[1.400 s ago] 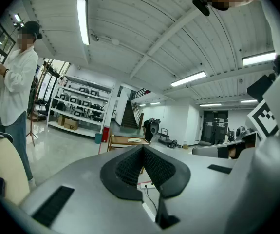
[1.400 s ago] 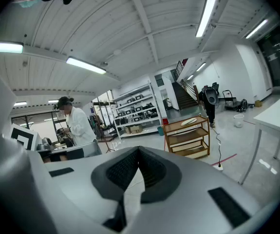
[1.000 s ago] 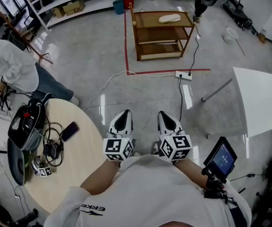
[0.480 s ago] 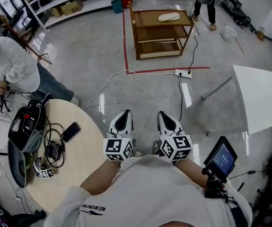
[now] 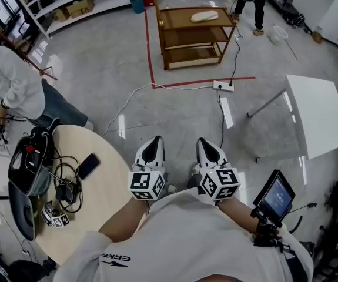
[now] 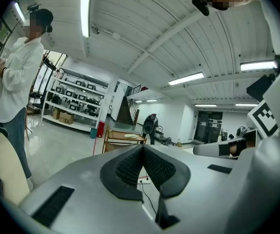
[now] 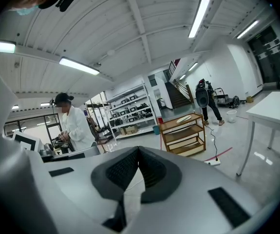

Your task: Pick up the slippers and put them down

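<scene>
Both grippers, left gripper (image 5: 152, 148) and right gripper (image 5: 207, 150), sit near the person's chest, jaws pressed together on nothing. A pale slipper (image 5: 204, 16) lies atop the wooden rack (image 5: 169, 37), well apart across the floor (only one shows). Best to walk close, avoid the power strip (image 5: 223, 87), and spread the jaws before reaching.
</scene>
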`<state>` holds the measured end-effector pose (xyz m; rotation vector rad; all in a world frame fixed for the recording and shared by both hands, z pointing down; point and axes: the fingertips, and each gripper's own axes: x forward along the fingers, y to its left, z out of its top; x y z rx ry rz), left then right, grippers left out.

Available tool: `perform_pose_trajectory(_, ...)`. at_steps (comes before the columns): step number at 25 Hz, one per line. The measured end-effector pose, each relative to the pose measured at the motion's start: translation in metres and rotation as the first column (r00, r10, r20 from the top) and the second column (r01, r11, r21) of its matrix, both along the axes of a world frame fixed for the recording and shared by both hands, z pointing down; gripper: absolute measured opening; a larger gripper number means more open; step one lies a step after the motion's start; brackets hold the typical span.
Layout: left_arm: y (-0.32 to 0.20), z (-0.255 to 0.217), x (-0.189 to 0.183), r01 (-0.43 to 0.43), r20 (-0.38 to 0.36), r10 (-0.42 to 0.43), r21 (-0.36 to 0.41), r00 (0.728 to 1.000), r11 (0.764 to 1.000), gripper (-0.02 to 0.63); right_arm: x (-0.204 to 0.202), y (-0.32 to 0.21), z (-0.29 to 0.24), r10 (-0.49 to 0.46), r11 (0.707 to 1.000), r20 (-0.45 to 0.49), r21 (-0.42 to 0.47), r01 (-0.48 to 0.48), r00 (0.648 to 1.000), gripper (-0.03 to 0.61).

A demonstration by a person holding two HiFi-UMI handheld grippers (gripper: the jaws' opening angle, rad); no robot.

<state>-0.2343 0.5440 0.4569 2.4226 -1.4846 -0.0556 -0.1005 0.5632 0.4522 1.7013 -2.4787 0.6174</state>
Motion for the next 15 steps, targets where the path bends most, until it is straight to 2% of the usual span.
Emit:
perform_pose_trajectory(8,-0.045,0.004,0.009,0.008,0.006,-0.008,0.012,1.0,1.0,0.003,0.015,-0.048,0.002,0.023,1.0,0.02,0.012,-0.024,1.0,0.005)
perform_pose_trajectory(15,-0.124,-0.01,0.048,0.01,0.023,-0.011,0.039,1.0,0.999,0.002,0.052,-0.129,-0.01,0.02,0.999,0.049,0.039,-0.022,0.999,0.005)
